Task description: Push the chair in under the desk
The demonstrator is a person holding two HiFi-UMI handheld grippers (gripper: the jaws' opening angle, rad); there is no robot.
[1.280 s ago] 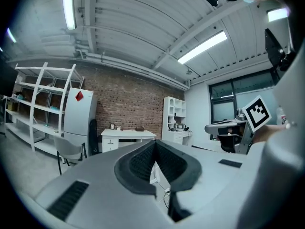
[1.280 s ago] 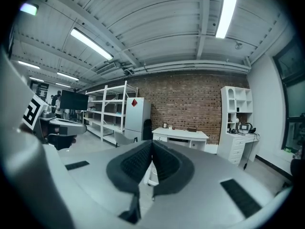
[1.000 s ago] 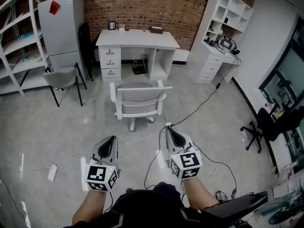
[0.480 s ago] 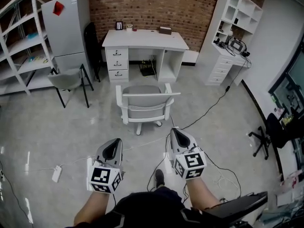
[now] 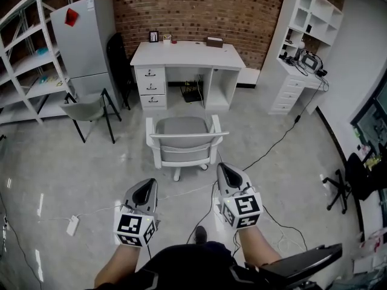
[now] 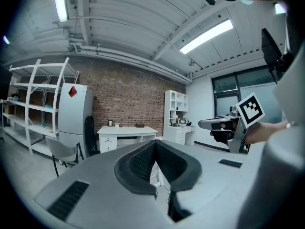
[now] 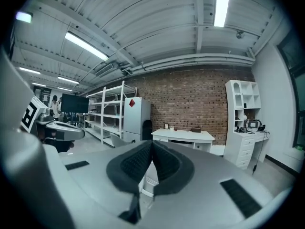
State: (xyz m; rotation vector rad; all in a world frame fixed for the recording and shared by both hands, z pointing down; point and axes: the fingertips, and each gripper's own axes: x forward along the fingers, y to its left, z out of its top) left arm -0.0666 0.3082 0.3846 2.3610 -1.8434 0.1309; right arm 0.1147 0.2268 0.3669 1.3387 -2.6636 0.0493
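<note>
1 desk (image 5: 187, 54); 1 white chair (image 5: 184, 139); 1 fridge (image 5: 81, 41); 2 grippers (image 5: 147, 184) (image 5: 223, 168)

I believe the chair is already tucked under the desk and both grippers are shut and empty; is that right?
Not quite: the chair is not tucked in. It stands out on the floor in front of the desk, as the head view shows. The left gripper and right gripper are indeed shut and empty.

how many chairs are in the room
3: a white swivel chair facing the desk, a grey chair left of it, a black office chair at far right. Others may be out of view.
</note>
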